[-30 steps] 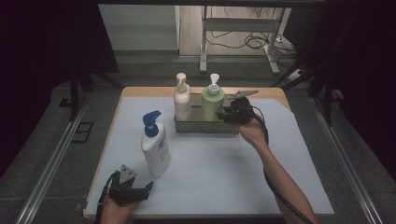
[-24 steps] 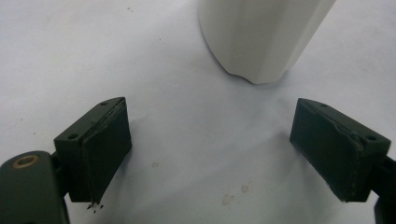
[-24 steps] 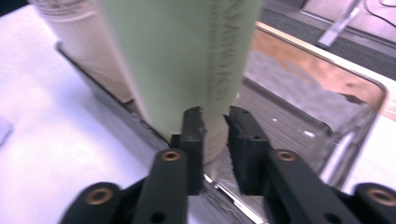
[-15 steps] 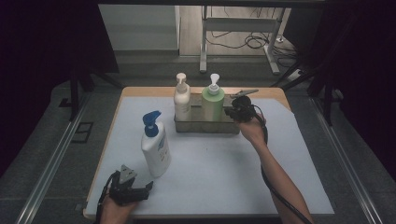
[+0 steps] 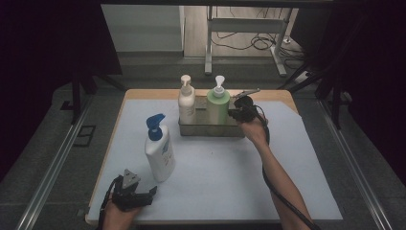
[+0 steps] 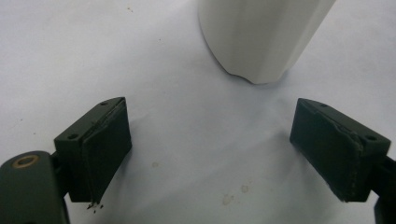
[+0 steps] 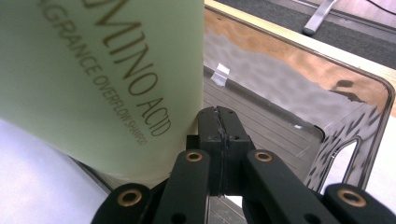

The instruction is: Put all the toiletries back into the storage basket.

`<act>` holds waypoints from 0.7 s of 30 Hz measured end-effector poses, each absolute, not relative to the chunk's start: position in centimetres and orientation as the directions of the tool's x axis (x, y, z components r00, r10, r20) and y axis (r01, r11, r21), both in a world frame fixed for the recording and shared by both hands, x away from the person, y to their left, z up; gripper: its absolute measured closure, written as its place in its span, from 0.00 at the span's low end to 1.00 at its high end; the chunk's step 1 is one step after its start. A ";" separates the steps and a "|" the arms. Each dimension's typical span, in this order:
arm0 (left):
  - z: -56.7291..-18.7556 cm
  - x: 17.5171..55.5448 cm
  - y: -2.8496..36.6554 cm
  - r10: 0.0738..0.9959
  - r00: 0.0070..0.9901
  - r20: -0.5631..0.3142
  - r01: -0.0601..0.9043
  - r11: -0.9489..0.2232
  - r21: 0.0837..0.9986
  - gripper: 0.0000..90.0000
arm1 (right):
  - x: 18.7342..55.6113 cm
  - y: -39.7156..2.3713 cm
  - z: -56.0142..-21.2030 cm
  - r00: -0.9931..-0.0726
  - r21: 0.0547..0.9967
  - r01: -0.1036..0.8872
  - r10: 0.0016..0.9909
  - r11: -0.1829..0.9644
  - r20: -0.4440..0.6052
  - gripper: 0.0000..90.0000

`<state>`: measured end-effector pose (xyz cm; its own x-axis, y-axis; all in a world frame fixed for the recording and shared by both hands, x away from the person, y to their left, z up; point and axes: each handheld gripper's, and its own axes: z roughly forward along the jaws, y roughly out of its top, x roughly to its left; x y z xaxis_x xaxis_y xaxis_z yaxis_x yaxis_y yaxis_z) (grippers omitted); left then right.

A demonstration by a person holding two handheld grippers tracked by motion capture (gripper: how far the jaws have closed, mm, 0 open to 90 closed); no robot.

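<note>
High view: the right gripper [image 5: 238, 108] sits at the right end of a metal tray [image 5: 210, 129] at the far middle of the bench [image 5: 215, 172], its jaws pointing left at the green bottle [image 5: 218, 106], which stands upright in the tray just beyond them. A white bottle [image 5: 186, 103] stands in the same tray, on the far side of the green one from those jaws. From here it is too small to tell how the jaws stand. The left gripper [image 5: 136, 197] rests at the near left edge of the bench, jaws pointing away from the person; a white bottle with a blue pump [image 5: 159, 149] stands upright on the bench just ahead of them, slightly to their right.

Left gripper view: the jaws stand wide apart with nothing between them, low over the white bench cover. The base of the blue-pump bottle [image 6: 261, 37] stands ahead of the jaws, apart from both.

Right gripper view: the jaws are pressed together, pad against pad, with nothing between them; they have just been closing. The green bottle [image 7: 102, 79] stands just left of the jaw tips, close against them; whether it touches I cannot tell. Behind and to the right of the jaws runs the tray's shiny wall [image 7: 299, 98].
</note>
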<state>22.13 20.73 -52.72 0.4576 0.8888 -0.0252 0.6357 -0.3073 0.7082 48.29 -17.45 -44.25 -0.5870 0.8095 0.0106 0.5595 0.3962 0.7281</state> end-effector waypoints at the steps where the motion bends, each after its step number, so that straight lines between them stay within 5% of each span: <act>1: -52.7 22.1 20.7 0.889 0.458 -0.025 0.636 -0.307 0.708 0.13 | 48.3 -17.4 -44.3 -0.586 0.725 0.564 0.810 0.395 0.014 0.99; 21: -52.7 22.1 20.7 0.889 0.458 -0.025 0.636 -0.307 0.708 0.13 | 48.4 -16.3 -45.1 -0.589 0.703 0.581 0.808 0.410 0.015 0.99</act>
